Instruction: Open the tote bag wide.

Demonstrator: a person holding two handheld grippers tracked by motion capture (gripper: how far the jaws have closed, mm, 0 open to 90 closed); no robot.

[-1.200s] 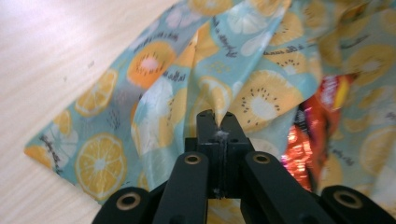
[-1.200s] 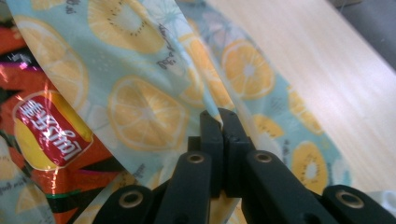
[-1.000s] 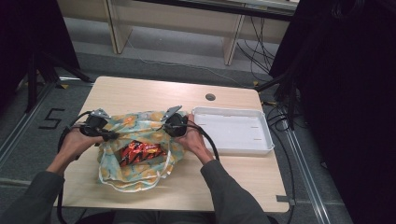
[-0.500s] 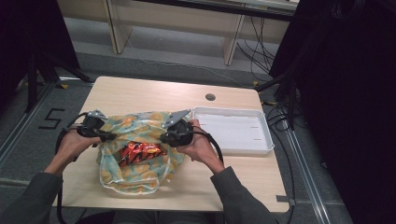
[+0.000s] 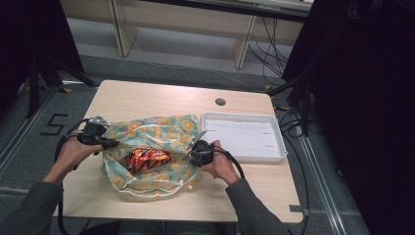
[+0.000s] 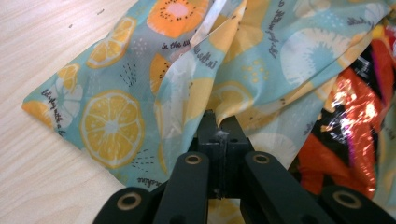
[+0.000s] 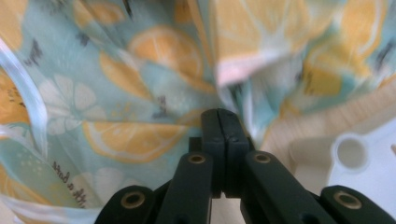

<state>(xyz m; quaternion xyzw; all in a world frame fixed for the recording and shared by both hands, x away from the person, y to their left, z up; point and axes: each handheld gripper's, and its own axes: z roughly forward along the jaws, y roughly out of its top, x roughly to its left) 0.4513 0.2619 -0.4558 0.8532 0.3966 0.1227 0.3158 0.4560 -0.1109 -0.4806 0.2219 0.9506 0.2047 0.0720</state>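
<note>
A thin bag (image 5: 161,128) printed with orange and lemon slices lies on the wooden table (image 5: 156,98), its mouth spread open. Shiny red and orange snack packets (image 5: 147,159) lie inside it. My left gripper (image 5: 113,143) is at the bag's left rim, and in the left gripper view its jaws (image 6: 219,122) are shut on a fold of the bag (image 6: 112,121), with the packets (image 6: 355,107) to the right. My right gripper (image 5: 190,154) is at the bag's right rim. In its own view the right gripper (image 7: 219,114) is shut against the blurred bag fabric (image 7: 130,93).
A shallow white tray (image 5: 242,116) stands on the right part of the table, close to my right hand; its corner (image 7: 369,158) appears in the right gripper view. A round cable hole (image 5: 220,102) sits near the far edge. Black cables trail from both grippers.
My right gripper has moved nearer the person and slightly right, taking the bag's right rim with it and reshaping the mouth. The left gripper has stayed at the left rim.
</note>
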